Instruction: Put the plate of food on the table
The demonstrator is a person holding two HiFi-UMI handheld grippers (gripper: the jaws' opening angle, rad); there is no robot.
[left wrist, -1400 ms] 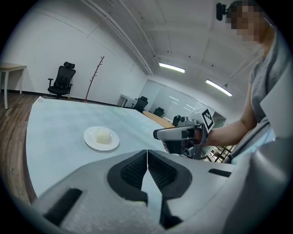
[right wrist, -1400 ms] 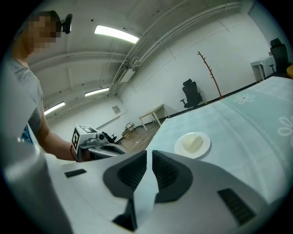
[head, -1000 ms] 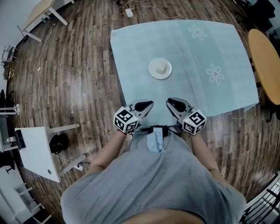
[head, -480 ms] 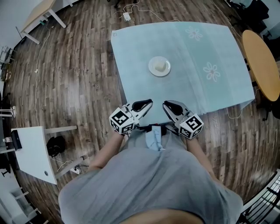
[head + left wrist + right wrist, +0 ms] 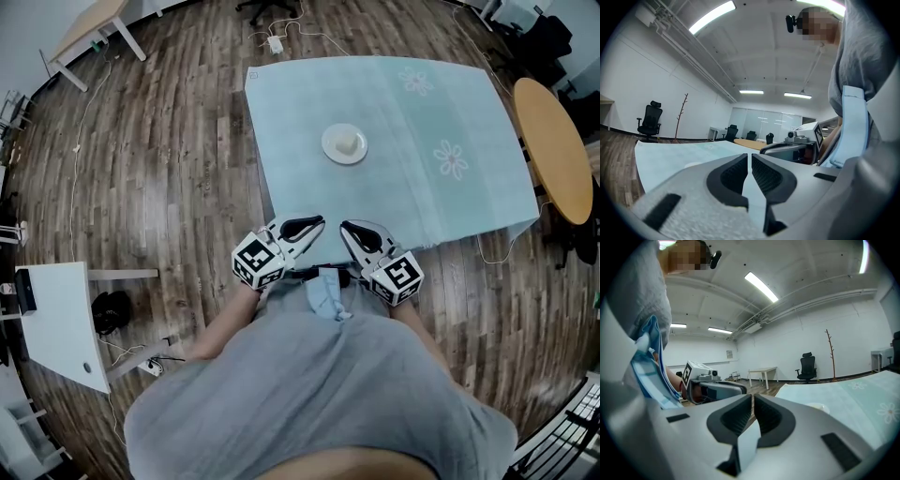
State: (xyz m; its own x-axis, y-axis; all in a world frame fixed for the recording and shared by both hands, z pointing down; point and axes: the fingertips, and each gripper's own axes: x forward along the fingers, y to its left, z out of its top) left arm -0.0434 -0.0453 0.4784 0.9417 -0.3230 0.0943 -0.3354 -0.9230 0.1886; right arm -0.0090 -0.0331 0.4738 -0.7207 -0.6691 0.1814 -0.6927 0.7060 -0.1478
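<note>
A white plate (image 5: 344,143) with a pale piece of food rests mid-way across the light blue tablecloth (image 5: 422,178). Both grippers hover at the table's near edge, close to the person's body and well short of the plate. The left gripper (image 5: 307,228) is shut with nothing in it, and so is the right gripper (image 5: 352,230). In the left gripper view the left gripper (image 5: 750,158) has its pads together, and the plate (image 5: 693,164) shows faintly beyond. In the right gripper view the right gripper (image 5: 753,400) is likewise closed and empty, with the plate (image 5: 818,406) off to its right.
A round wooden table (image 5: 553,141) stands close to the cloth's right side. On the wood floor at left are a white desk (image 5: 56,323) and a black bag (image 5: 111,309). Cables and a power strip (image 5: 277,42) lie beyond the far edge.
The head view has shifted slightly. Both grippers stay shut and have drawn a little closer together near the body. The plate has not moved on the cloth.
</note>
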